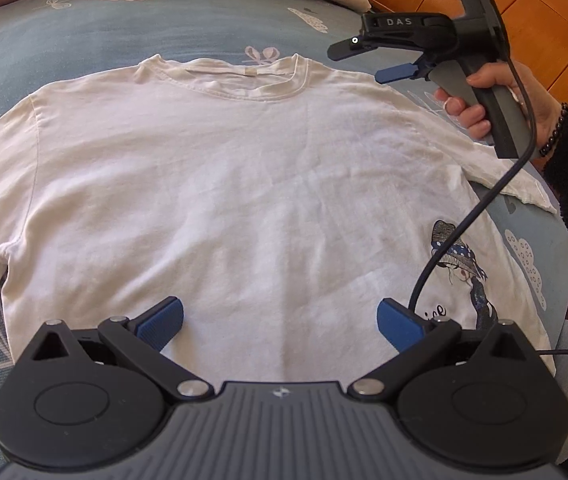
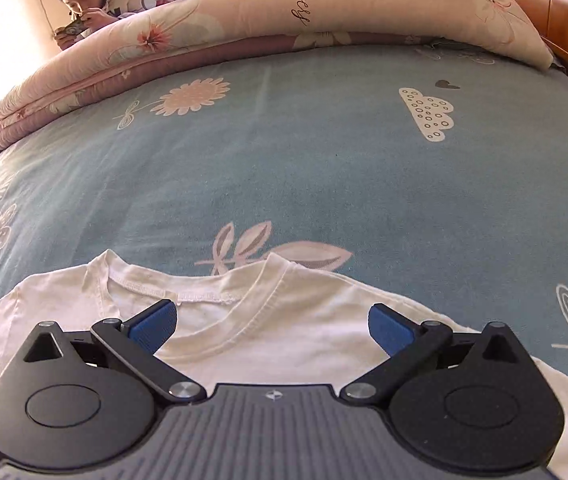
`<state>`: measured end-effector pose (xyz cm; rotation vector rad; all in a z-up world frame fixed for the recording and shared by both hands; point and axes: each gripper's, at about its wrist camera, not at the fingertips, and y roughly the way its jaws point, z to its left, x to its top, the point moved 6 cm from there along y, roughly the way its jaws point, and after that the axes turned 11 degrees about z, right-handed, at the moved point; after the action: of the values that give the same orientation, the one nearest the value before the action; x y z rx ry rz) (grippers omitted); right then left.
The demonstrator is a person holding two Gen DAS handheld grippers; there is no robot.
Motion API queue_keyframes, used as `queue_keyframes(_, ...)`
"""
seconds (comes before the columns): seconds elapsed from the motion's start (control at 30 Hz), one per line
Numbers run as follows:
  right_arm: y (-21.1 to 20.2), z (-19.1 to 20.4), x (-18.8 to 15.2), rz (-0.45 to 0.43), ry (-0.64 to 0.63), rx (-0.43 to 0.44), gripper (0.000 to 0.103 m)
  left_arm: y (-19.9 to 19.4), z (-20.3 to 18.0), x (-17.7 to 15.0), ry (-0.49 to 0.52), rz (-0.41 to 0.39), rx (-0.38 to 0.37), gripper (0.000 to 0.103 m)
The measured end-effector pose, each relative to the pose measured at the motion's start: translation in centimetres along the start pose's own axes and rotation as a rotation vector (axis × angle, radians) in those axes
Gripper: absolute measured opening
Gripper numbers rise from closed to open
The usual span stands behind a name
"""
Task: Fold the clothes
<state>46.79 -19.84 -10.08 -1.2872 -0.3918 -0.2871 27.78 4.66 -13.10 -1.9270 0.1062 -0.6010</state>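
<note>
Lying flat on the bed [image 2: 284, 168] is a white shirt [image 1: 212, 184]; left gripper [image 1: 282, 322] and right gripper [image 2: 272, 322] are hovering, jaws wide, holding nothing.

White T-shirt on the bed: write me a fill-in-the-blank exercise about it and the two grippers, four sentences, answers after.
1. The white T-shirt lies spread flat on a bedsheet whose ground colour is ____.
2. The left gripper hovers over the shirt with its jaws ____.
3. The right gripper is near the shirt's ____, the round opening at its top.
4. The pads on the right gripper's fingers are coloured ____.

Missing words: blue; open; collar; blue
</note>
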Motion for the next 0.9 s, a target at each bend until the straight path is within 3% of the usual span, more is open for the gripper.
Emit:
queue_keyframes(0.17, 1.7, -2.7, -1.9, 0.026, 0.059, -0.026, 0.103, 0.1, 0.1, -0.1, 0.001, -0.004, -0.003, 0.102)
queue_keyframes(0.4, 3.3, -5.4, 0.6, -0.070, 0.122, -0.086, 0.103, 0.0, 0.5, 0.2, -0.018, -0.017, -0.033, 0.102)
queue_keyframes(0.53, -0.5, -6.1, 0.2, -0.084, 0.150, -0.062, 0.103, 0.0, 0.3, 0.3, -0.012, -0.013, -0.010, 0.102)
queue_keyframes(0.73, -8.0, -7.0, -3.7, -0.115, 0.119, -0.036, 0.103, 0.2, -0.4, 0.2, 0.008, -0.009, 0.041, 0.102)
queue_keyframes(0.9, -9.4, -8.6, -7.3, -0.092, 0.177, 0.015, 0.103, 0.5, -0.7, 0.1, 0.022, -0.012, 0.068, 0.102)
